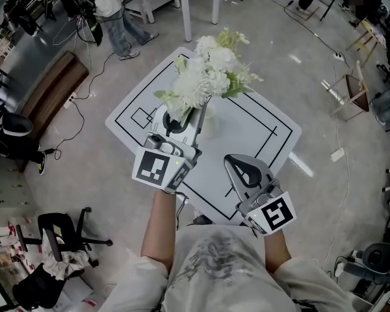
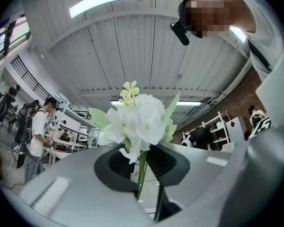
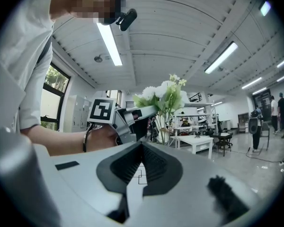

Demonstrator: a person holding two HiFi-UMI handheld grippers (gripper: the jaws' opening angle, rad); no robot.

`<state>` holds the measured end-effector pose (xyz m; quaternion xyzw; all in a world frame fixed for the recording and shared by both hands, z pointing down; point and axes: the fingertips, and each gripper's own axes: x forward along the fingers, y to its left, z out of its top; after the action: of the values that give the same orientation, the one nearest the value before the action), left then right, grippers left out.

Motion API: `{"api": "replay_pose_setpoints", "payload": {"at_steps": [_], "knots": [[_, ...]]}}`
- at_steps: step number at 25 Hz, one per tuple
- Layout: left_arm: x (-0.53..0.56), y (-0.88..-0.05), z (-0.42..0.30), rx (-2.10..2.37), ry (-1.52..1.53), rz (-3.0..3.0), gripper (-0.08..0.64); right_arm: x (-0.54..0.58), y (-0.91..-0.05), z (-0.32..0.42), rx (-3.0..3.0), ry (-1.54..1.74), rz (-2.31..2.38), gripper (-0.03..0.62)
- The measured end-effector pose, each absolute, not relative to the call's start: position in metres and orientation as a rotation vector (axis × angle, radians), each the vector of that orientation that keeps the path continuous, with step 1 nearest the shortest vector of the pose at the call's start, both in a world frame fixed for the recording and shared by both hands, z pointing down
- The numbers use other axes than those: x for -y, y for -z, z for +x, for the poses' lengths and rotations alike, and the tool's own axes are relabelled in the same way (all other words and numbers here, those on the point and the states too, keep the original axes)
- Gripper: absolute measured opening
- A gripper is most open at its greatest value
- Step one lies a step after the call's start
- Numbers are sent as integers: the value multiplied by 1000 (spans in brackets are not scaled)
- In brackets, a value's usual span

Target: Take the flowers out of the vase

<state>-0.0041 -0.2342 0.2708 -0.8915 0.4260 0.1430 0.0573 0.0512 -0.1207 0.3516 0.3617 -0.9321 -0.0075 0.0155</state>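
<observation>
White square surface (image 1: 260, 132) with rounded corners, standing cornerwise on a glossy grey floor (image 1: 312, 57), thin black lines (image 1: 131, 123) marking rectangles along its edges, a clear vase (image 1: 210, 123) standing near its middle

Clock centred on the vase (image 1: 211, 125), head view.
- 11 to 1: flowers (image 1: 211, 70) crowd the space above, leaves spread wide.
- 7 to 9: left gripper (image 1: 196, 114), clamped on the stems, blocks that side.
- 5: right gripper (image 1: 234, 163), jaws together, stands apart.
- 2 to 4: table (image 1: 270, 125) bare, open passage.
- Far 12: white table leg (image 1: 186, 18), with open floor between.
</observation>
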Motion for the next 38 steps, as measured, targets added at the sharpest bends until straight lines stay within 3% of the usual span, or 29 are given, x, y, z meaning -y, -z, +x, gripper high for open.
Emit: {"api": "replay_pose_setpoints", "payload": {"at_steps": [38], "knots": [[181, -323, -36, -1381, -316, -2774, 71, 115, -340, 16, 2919, 59, 1042, 17]]}}
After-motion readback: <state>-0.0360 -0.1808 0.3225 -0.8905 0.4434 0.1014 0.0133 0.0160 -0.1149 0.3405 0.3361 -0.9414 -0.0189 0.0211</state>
